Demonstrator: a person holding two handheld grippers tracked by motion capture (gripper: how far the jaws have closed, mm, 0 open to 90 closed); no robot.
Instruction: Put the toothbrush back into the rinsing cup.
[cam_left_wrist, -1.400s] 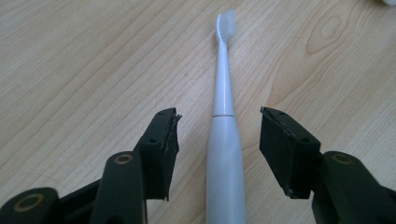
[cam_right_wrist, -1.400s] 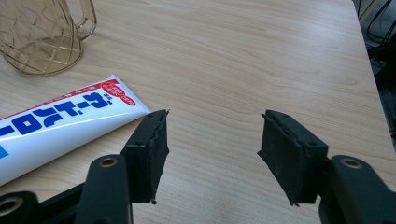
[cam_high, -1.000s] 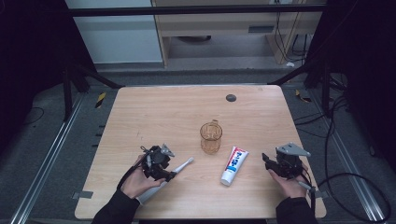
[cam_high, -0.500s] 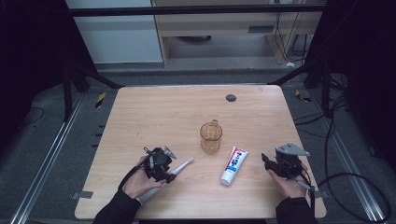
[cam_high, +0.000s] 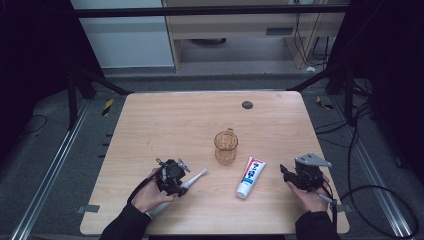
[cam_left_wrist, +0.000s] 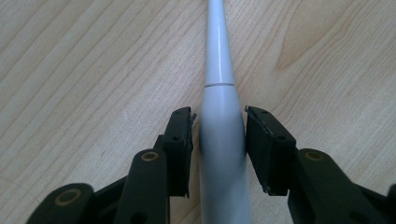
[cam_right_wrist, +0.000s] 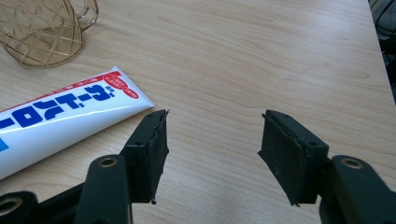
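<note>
in the high view we see the left gripper (cam_high: 176, 179) at the lower left of the counter (cam_high: 190, 125), set over the thick handle end of a white electric toothbrush (cam_high: 192, 179) that lies flat with its head pointing toward the middle of the frame. our guess is that the brush is taken low on the handle so the head stays free. an amber glass mug (cam_high: 225, 147) stands upright near the centre, and a toothpaste tube (cam_high: 251, 177) lies just below and right of it, cap end toward the bottom edge. the right gripper (cam_high: 287, 176) waits at the lower right, near the tube but apart from it. the hand hides the tail of the brush handle here.

in the left gripper view the toothbrush (cam_left_wrist: 219, 116) runs up the middle of the frame between the two jaws. they have just been closing on it; a thin gap seems to remain on each side, though blur near the bottom edge makes contact hard to judge. the brush head is cut off at the top.

in the right gripper view the jaws stand well apart with bare wood between them. the toothpaste tube (cam_right_wrist: 65, 123) lies at the left, its crimped end just beside the left jaw and its cap end cut off. the mug (cam_right_wrist: 44, 30) is cropped at the upper left.
</note>
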